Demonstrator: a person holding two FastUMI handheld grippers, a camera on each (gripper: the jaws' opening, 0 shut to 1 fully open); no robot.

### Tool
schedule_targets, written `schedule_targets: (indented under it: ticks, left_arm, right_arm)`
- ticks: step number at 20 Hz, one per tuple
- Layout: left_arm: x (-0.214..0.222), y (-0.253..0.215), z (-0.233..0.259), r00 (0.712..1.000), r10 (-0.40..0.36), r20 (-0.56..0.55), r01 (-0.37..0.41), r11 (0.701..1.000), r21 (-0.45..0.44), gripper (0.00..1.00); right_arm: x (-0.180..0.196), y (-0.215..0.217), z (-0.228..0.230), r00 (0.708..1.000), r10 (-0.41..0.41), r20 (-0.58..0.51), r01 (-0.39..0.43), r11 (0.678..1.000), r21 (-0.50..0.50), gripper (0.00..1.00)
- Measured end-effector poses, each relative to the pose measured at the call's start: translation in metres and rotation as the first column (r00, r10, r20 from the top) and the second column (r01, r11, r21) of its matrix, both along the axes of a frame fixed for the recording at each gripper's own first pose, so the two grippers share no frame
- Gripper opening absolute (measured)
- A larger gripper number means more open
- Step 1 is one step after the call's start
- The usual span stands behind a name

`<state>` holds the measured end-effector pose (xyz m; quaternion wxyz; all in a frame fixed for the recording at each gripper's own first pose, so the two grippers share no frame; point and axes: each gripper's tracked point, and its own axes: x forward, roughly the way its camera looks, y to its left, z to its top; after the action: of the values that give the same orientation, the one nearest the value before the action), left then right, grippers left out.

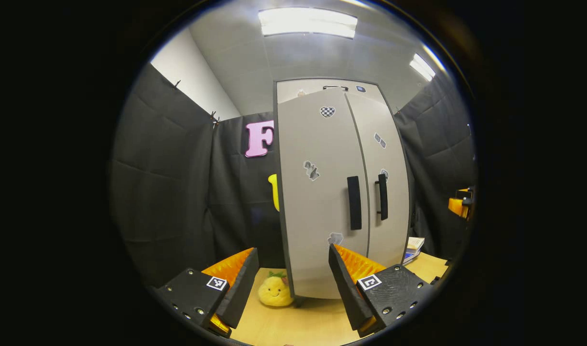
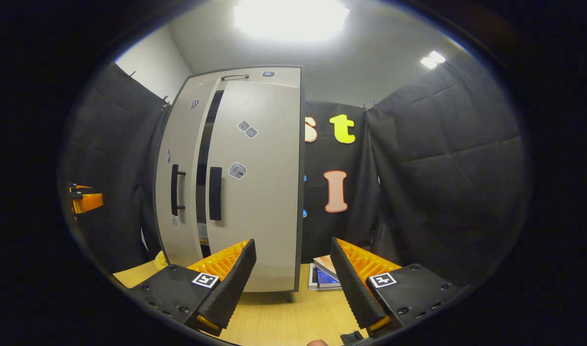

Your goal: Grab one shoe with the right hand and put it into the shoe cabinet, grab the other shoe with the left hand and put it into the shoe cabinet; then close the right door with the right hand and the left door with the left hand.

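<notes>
Where the 2 views face the shoe cabinet (image 1: pixel 339 192) on the wooden table (image 1: pixel 312 322), its stickers are too small to read. The right door (image 2: pixel 255 192) looks shut; the left door (image 2: pixel 180 187) stands slightly ajar, a dark gap between them hiding the inside. The left gripper (image 1: pixel 293 283) and right gripper (image 2: pixel 293 281) hover spread wide, holding nothing. A yellow plush toy (image 1: pixel 275 290) and books (image 2: pixel 324 276) sit partly hidden beside the cabinet.
</notes>
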<state>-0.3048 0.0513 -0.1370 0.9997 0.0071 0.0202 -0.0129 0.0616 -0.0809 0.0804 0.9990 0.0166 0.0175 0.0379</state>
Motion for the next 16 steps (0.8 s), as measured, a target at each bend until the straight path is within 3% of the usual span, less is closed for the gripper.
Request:
schedule_targets:
  ticks: [9, 16]
  left_arm:
    - [-0.055, 0.043, -0.022, 0.996, 0.076, -0.039, -0.075, 0.997, 0.009, 0.79]
    - [-0.065, 0.061, -0.025, 0.994, 0.098, -0.055, -0.097, 0.995, 0.019, 0.79]
  right_arm:
    - [-0.021, -0.017, 0.006, 1.000, -0.004, 0.020, 0.004, 1.000, -0.017, 0.96]
    - [-0.028, -0.016, 0.006, 1.000, 0.005, 0.023, -0.005, 1.000, -0.023, 0.96]
